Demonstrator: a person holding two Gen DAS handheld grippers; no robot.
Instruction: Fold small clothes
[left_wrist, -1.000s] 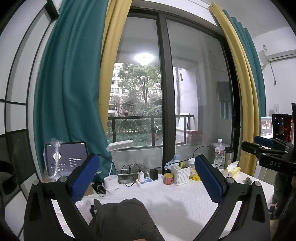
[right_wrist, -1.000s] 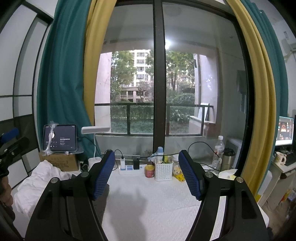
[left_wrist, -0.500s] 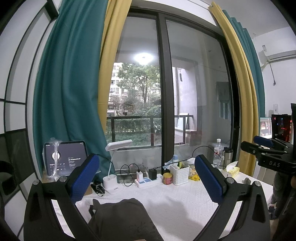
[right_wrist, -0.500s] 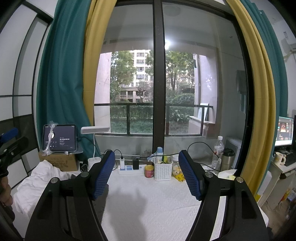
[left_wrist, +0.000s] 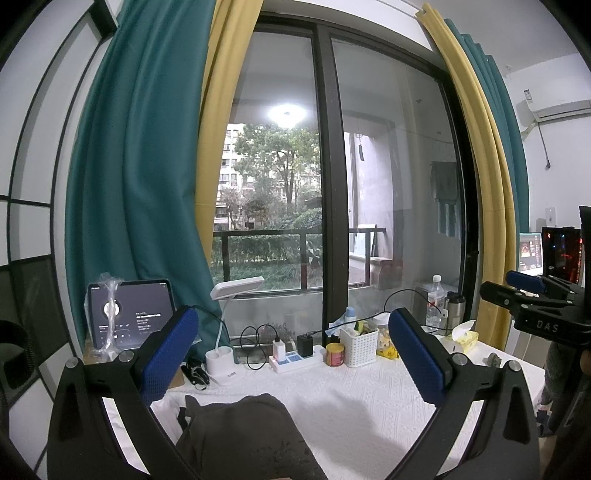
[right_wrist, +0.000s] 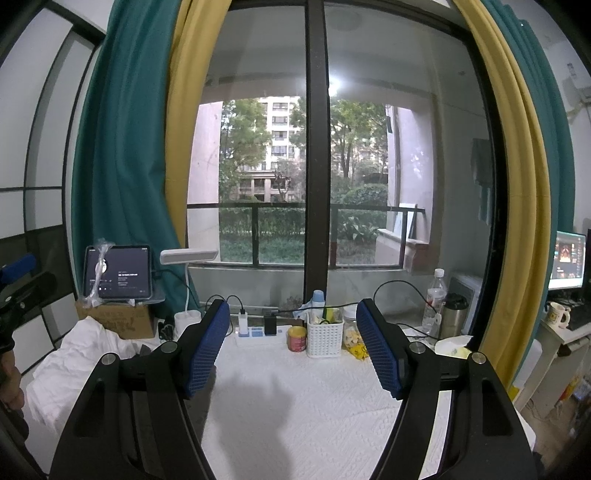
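The dark garment (left_wrist: 243, 435) lies low and just ahead of the left tool (left_wrist: 291, 354), a little to its left, on the white-covered desk (left_wrist: 354, 398). It is bunched, and its lower part runs out of frame, so its long axis cannot be told. Both tools are raised, pointing toward the window more than at the desk. The left tool has its blue pads spread wide and grips nothing. The right tool (right_wrist: 291, 347) is also wide and empty; ahead of it there is only bare white cover, and the garment does not show in its own view. It shows in the left view off to that tool's right, level with it.

The left tool is therefore the nearer one. Reaching the cloth likely means tipping it down and slightly left, while the right tool has to cross toward its own left.

Farther ahead of both tools, along the window side, stands a white basket (right_wrist: 325, 338) stuffed with small items I cannot name, a small can (right_wrist: 296, 338) just to its left, and a power strip (right_wrist: 258, 334) beyond that. To the far left of the right tool lies a crumpled white cloth (right_wrist: 74, 354), beside a cardboard box (right_wrist: 114, 319).
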